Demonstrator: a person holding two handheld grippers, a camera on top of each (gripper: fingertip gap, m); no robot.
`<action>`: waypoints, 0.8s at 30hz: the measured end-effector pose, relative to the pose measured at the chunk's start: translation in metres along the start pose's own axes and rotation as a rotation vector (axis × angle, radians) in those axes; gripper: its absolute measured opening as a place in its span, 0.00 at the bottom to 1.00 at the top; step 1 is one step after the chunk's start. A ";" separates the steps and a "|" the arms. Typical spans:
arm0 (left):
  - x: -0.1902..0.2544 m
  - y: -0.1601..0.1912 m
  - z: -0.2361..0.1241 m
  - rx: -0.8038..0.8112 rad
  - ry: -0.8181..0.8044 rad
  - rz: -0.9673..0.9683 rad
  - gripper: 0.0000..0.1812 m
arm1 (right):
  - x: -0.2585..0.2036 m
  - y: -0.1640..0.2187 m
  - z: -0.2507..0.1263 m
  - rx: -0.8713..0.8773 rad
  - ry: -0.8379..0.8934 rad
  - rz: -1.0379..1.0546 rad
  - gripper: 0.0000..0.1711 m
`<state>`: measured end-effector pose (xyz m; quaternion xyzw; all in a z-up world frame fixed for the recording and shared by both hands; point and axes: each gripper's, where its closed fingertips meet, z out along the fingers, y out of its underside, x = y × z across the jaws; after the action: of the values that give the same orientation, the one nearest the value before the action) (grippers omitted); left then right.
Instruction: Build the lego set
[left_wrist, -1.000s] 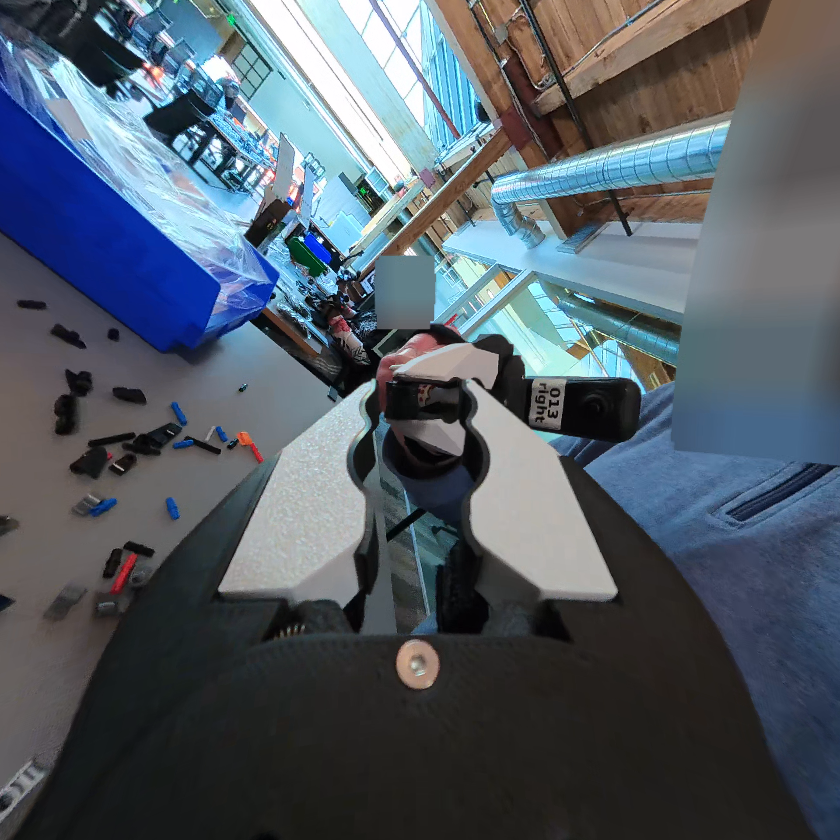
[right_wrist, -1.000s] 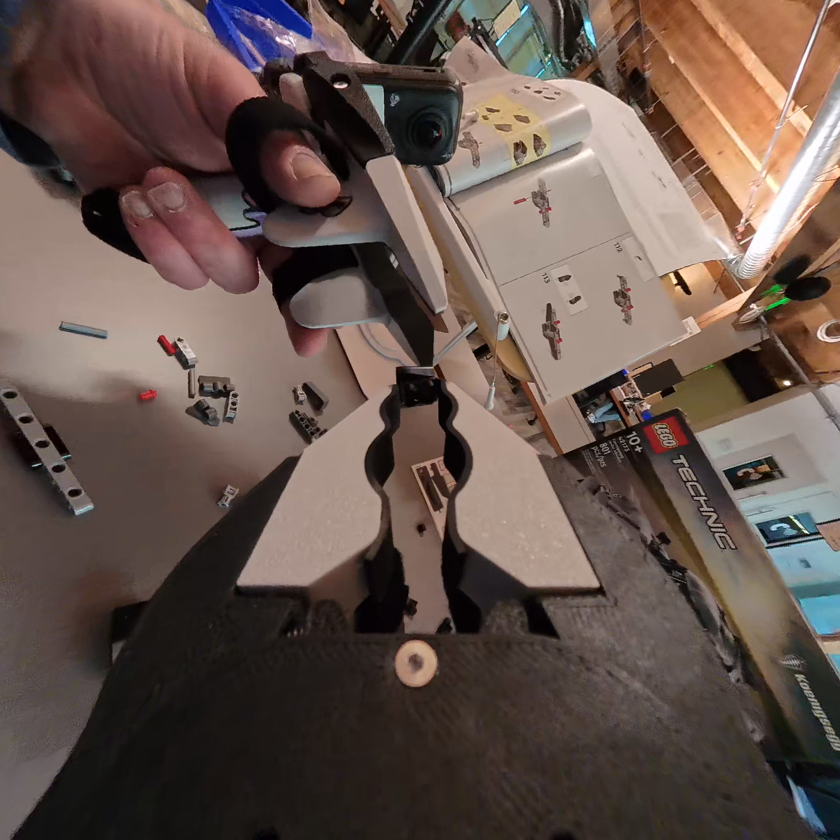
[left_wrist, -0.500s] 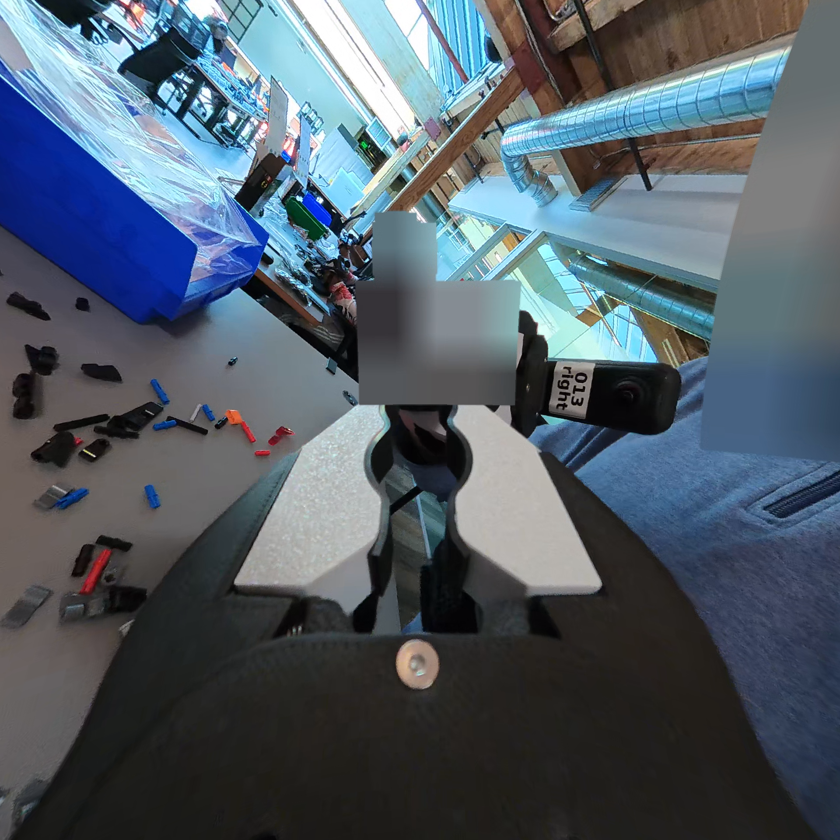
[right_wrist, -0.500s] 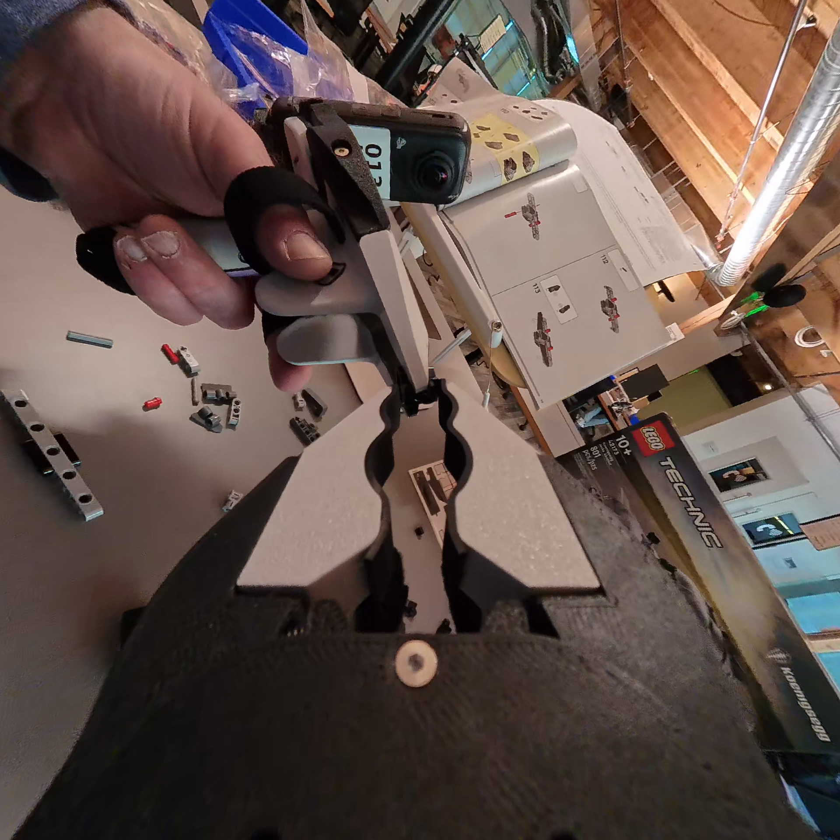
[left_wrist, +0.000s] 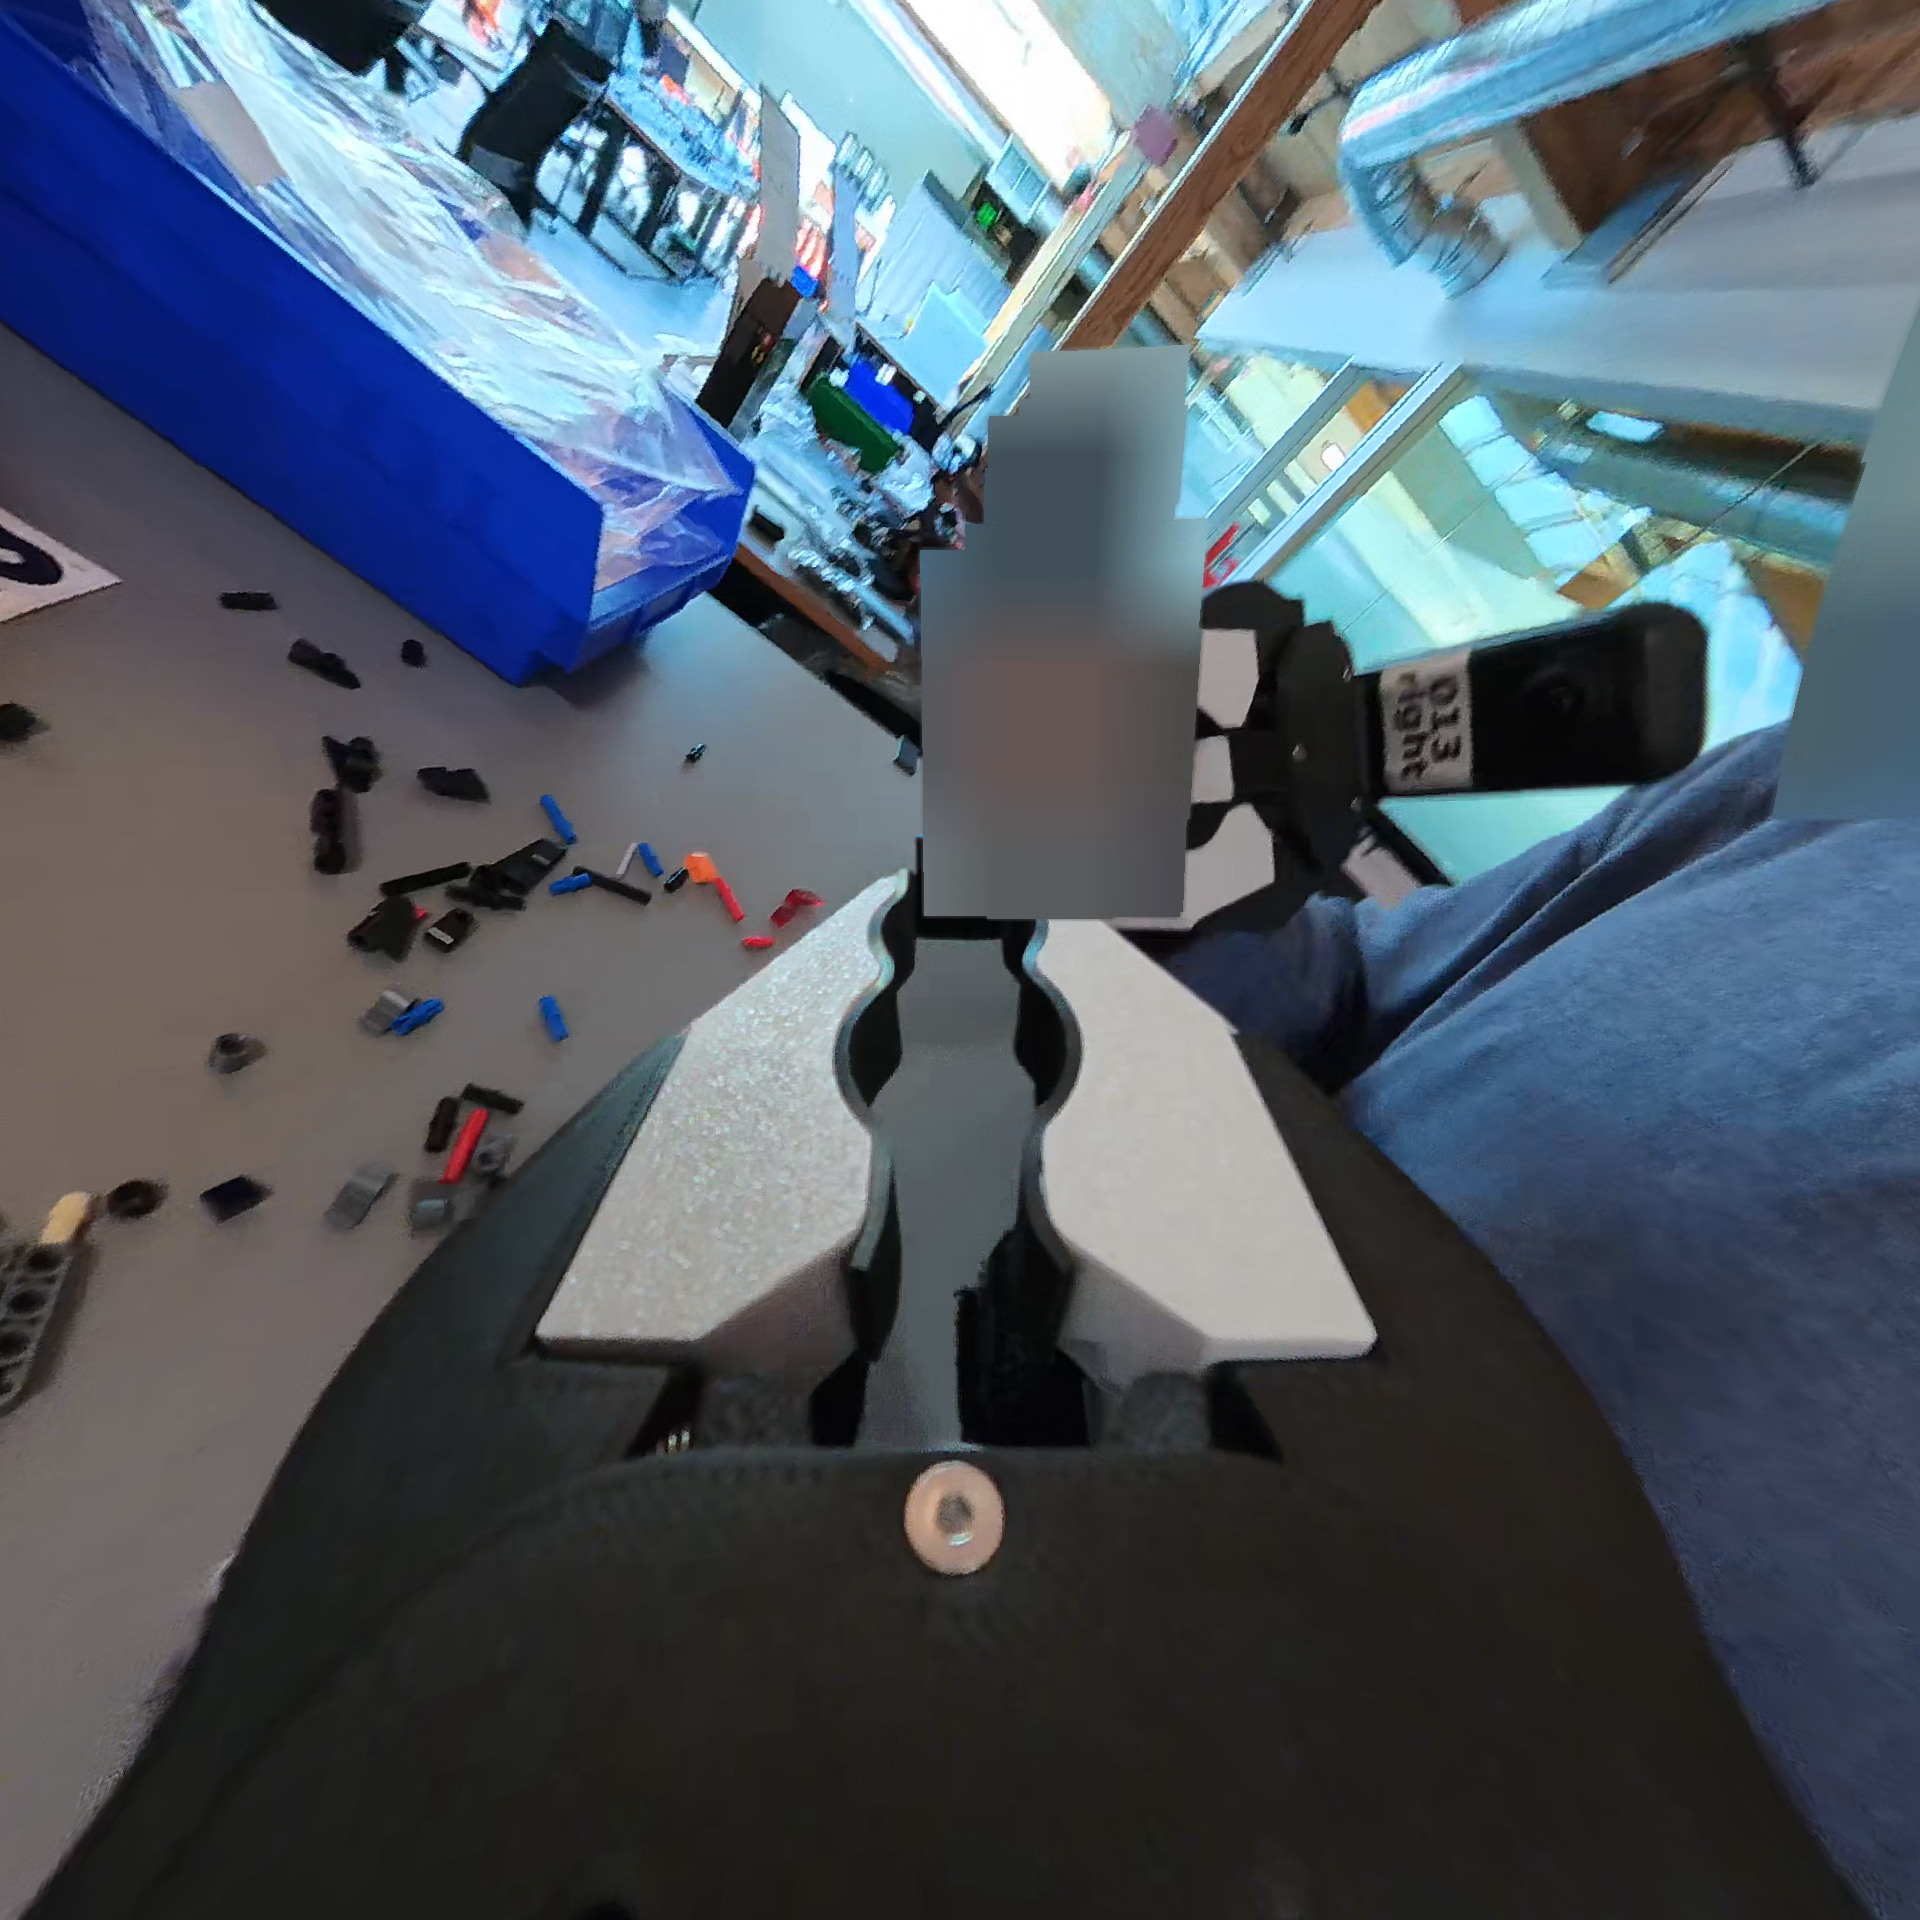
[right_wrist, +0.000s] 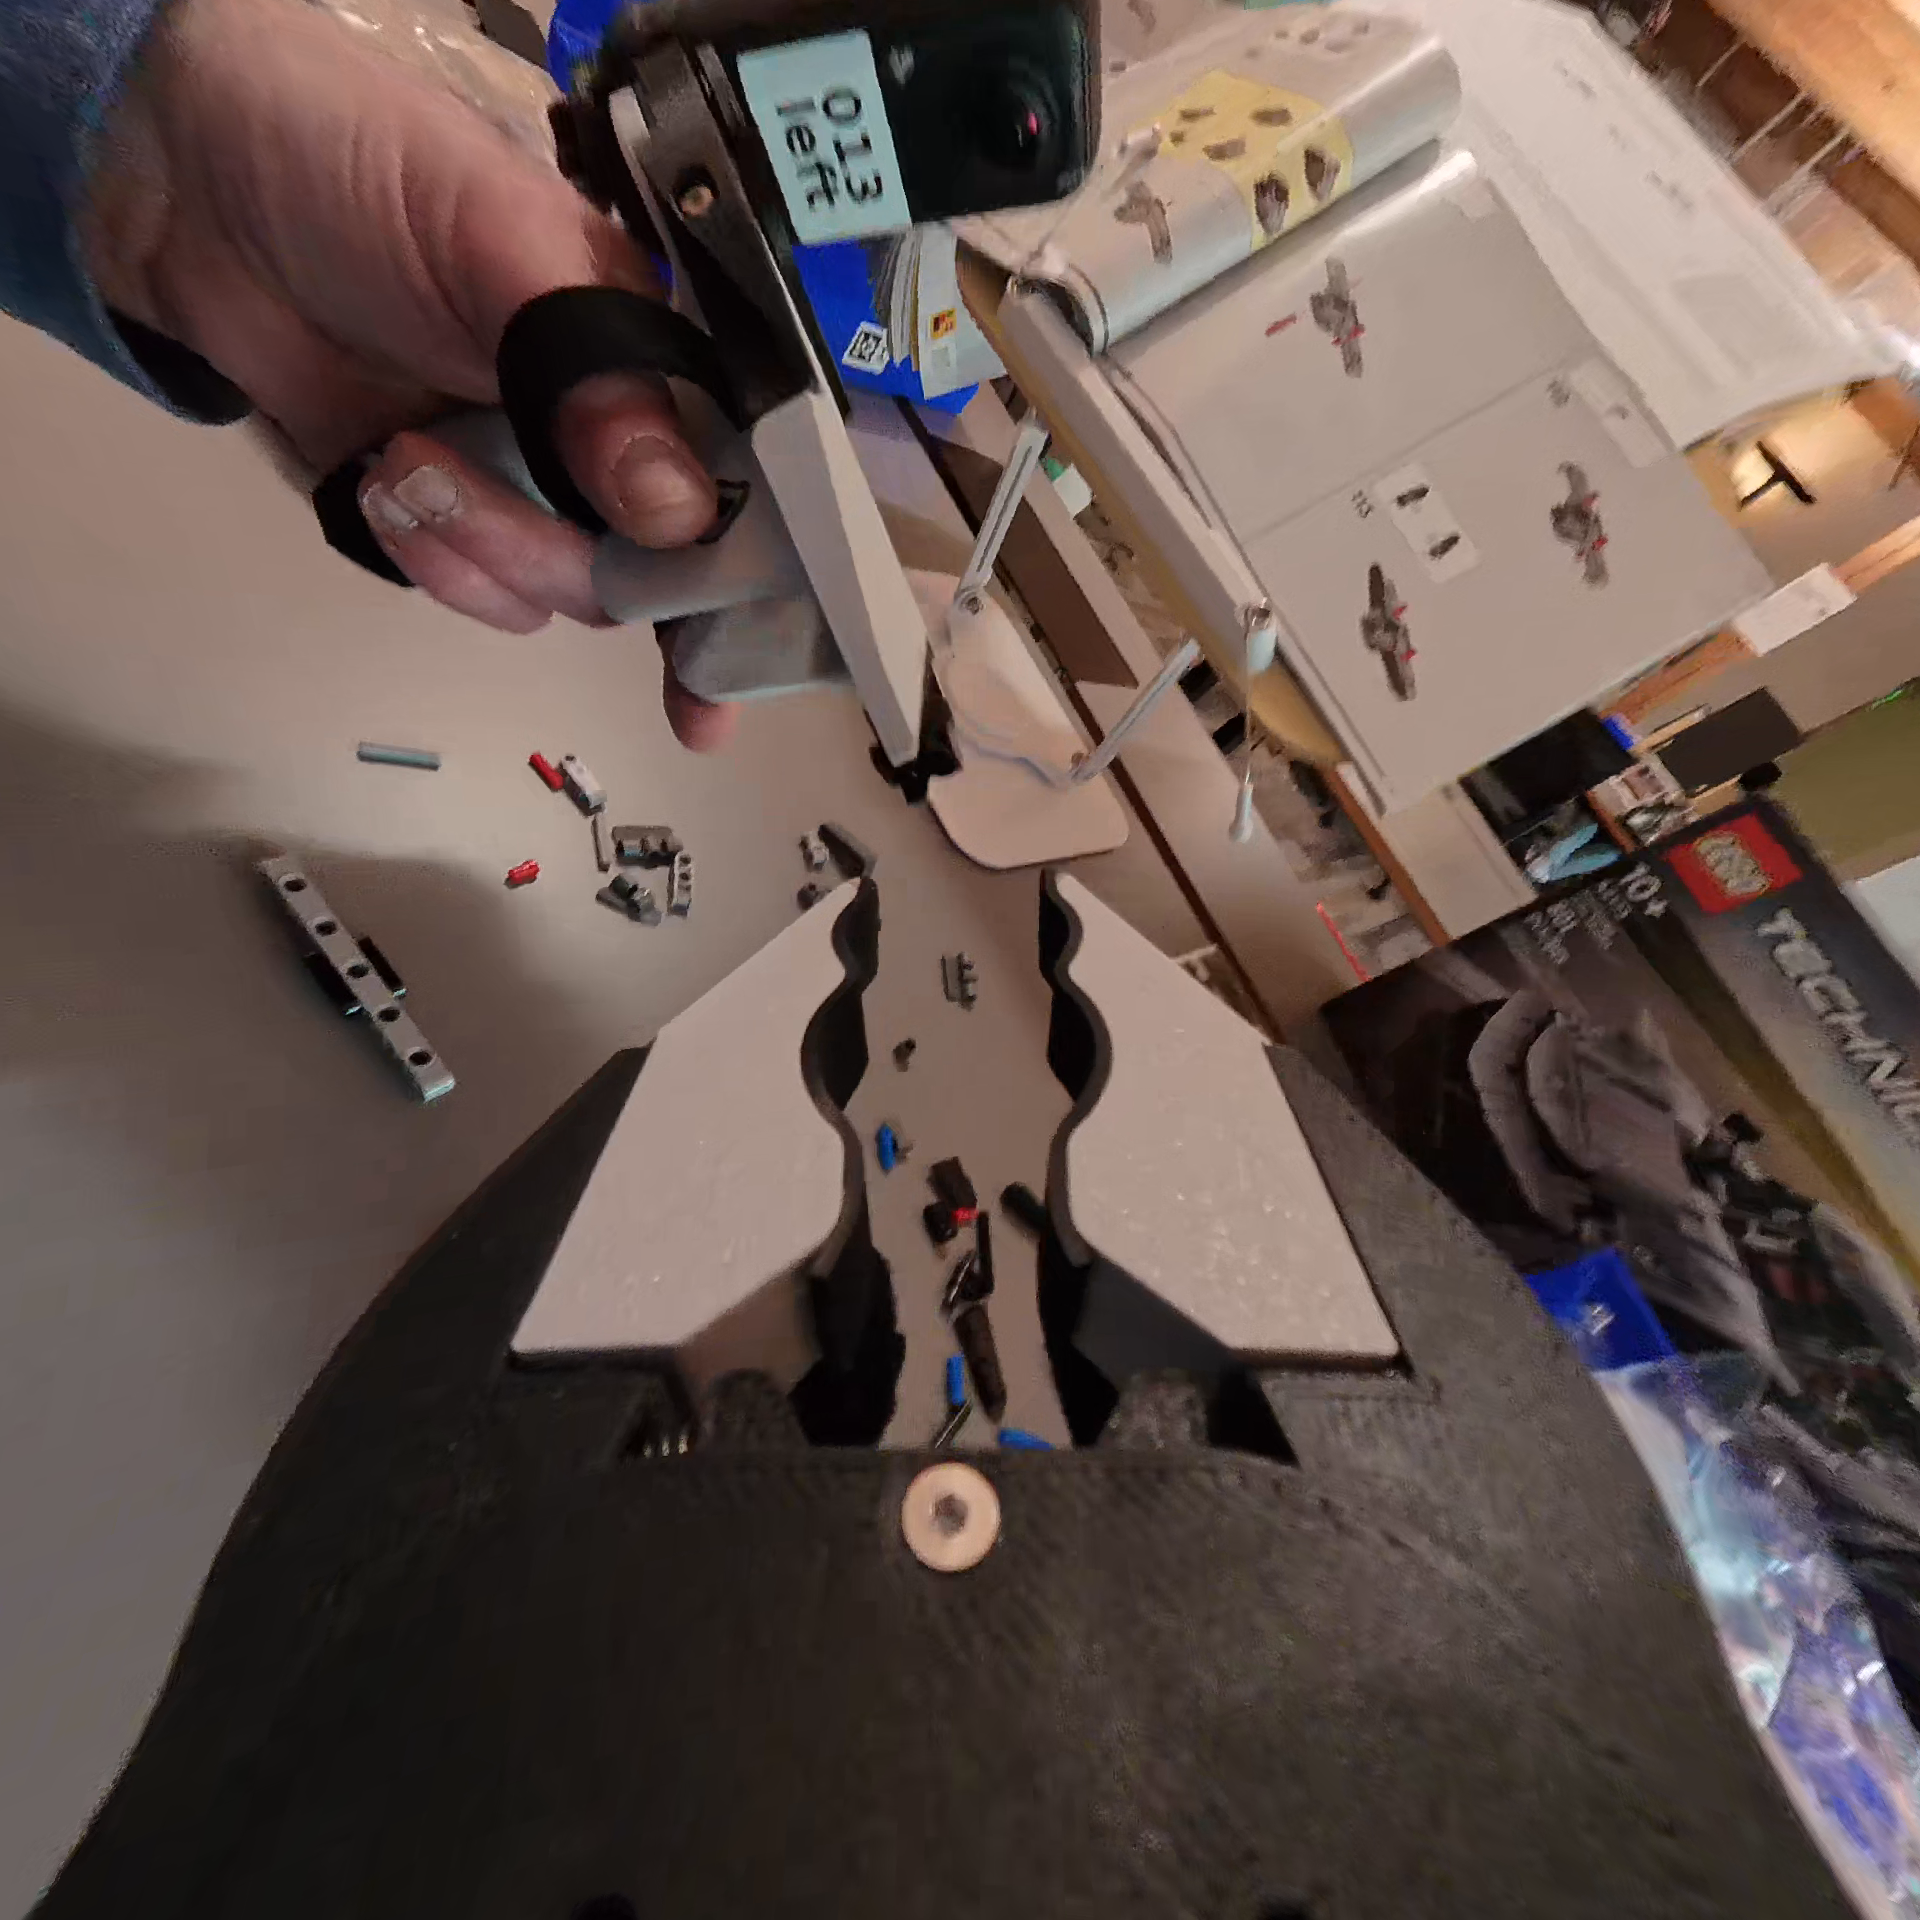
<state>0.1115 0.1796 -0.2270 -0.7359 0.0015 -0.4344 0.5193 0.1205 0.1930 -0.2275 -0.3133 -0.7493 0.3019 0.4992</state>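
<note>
A grey tabletop (left_wrist: 104, 935) carries everything. At its far edge in the left wrist view a long blue plastic bin lined with clear film (left_wrist: 312, 416) is set. In the right wrist view a dark printed cardboard set box (right_wrist: 1558, 1091) is stood along the right edge, and an open white instruction booklet on a wire stand (right_wrist: 1455, 416) is propped at the far edge behind the grippers.

The right gripper (right_wrist: 956, 894) is held above the table with its pale fingers spread wide and nothing between them. Small black, blue and red loose parts (right_wrist: 961, 1226) are seen on the table through the gap.

The left gripper (right_wrist: 914, 764) is gripped by a hand (right_wrist: 343, 260) and angled down toward the right gripper's tips. Its fingers are pressed onto a small black lego piece (right_wrist: 906, 777), held in the air just beyond those tips. In the left wrist view that spot is largely covered by a blurred patch.

A long grey beam with a row of holes (right_wrist: 358, 977) lies toward the near left. Scattered black, blue, red and orange small parts (left_wrist: 520, 883) are strewn before the bin.
</note>
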 end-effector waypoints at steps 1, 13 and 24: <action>-0.002 0.005 0.000 -0.028 -0.022 0.028 0.08 | -0.001 0.007 -0.003 -0.017 -0.008 0.026 0.16; -0.013 0.073 0.030 -0.407 -0.144 0.345 0.08 | -0.059 0.100 -0.036 -0.196 -0.254 0.515 0.21; -0.047 0.142 0.057 -0.775 -0.253 0.647 0.08 | -0.108 0.135 -0.018 -0.279 -0.404 0.500 0.20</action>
<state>0.1824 0.1790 -0.3705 -0.8828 0.3270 -0.1269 0.3124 0.1933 0.1960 -0.3857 -0.4863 -0.7670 0.3657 0.2038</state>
